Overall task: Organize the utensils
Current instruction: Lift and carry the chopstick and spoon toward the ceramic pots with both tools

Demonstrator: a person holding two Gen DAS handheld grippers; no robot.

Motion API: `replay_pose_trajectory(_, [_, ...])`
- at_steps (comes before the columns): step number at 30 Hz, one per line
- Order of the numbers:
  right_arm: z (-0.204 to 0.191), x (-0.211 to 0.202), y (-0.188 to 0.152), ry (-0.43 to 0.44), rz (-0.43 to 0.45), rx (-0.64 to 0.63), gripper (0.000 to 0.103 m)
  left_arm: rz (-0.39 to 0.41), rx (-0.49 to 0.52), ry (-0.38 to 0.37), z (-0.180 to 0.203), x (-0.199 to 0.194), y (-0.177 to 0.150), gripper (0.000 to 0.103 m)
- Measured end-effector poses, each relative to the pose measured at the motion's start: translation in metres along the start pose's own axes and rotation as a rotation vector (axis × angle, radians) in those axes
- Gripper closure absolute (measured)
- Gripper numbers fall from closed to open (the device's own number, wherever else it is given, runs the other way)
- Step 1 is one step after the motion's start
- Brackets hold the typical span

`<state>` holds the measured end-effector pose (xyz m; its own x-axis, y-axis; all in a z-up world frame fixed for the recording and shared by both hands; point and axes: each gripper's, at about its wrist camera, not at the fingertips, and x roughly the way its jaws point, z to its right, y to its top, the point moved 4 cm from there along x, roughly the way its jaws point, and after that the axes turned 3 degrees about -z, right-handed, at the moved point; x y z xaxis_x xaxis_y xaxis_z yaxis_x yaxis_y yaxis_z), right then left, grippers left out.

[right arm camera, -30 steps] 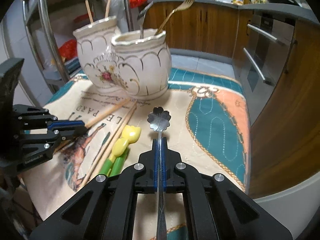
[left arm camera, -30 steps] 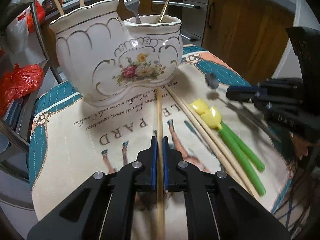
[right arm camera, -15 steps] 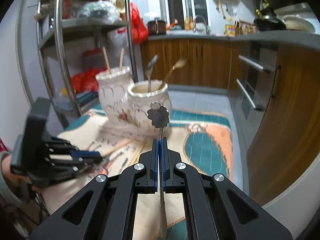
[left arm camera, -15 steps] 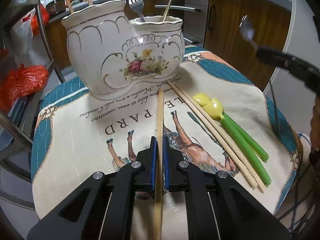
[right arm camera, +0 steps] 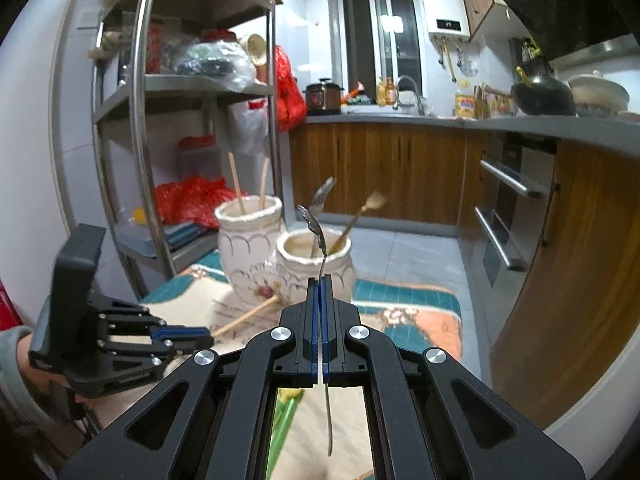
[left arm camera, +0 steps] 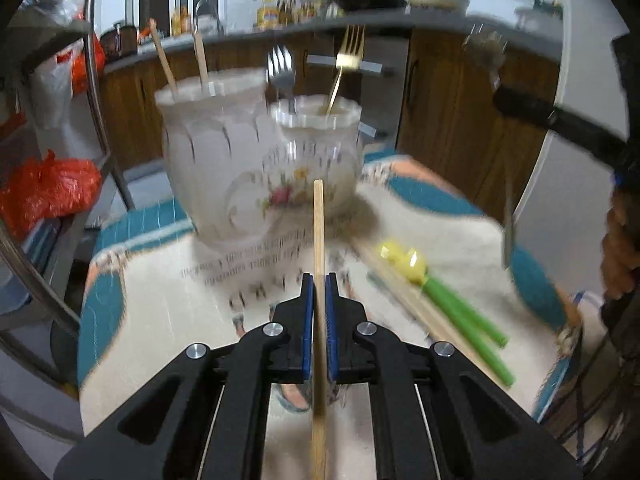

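My left gripper (left arm camera: pixel 318 280) is shut on a wooden chopstick (left arm camera: pixel 318 232), lifted off the cloth and pointing at the white two-pot ceramic holder (left arm camera: pixel 224 168). The taller pot holds two chopsticks (left arm camera: pixel 200 60); the shorter pot holds a silver fork (left arm camera: pixel 282 76) and a gold fork (left arm camera: pixel 348 56). My right gripper (right arm camera: pixel 320 280) is shut on a silver flower-headed spoon (right arm camera: pixel 312 224), held high in front of the shorter pot (right arm camera: pixel 316 264). Two more chopsticks (left arm camera: pixel 424 312) and two green-handled yellow utensils (left arm camera: pixel 452 304) lie on the printed cloth (left arm camera: pixel 168 312).
A metal shelf rack (right arm camera: pixel 140 128) with red bags (left arm camera: pixel 44 188) stands left of the table. Wooden kitchen cabinets (right arm camera: pixel 400 172) and an oven front (right arm camera: pixel 504 216) lie behind. The table edge drops off on the right (left arm camera: pixel 560 360).
Both grippers have risen. The left lifted the chopstick off the cloth and the view is motion-blurred. The right raised the spoon higher, turning it edge-on toward the shorter pot.
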<state>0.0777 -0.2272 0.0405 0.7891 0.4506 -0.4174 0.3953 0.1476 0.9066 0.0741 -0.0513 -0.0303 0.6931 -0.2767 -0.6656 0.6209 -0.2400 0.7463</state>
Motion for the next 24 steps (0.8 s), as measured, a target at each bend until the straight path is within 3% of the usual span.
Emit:
replay_pose_trajectory(12, [0.002,0.011,0.043,0.017,0.101,0.025,0.101,0.338,0.004,0.031,-0.022,-0.052,0.072,0.097])
replay_pose_trajectory(24, [0.015,0.052,0.1,0.05,0.173,0.115,0.101,0.456,-0.169,-0.064,-0.083,-0.029,0.14,0.097])
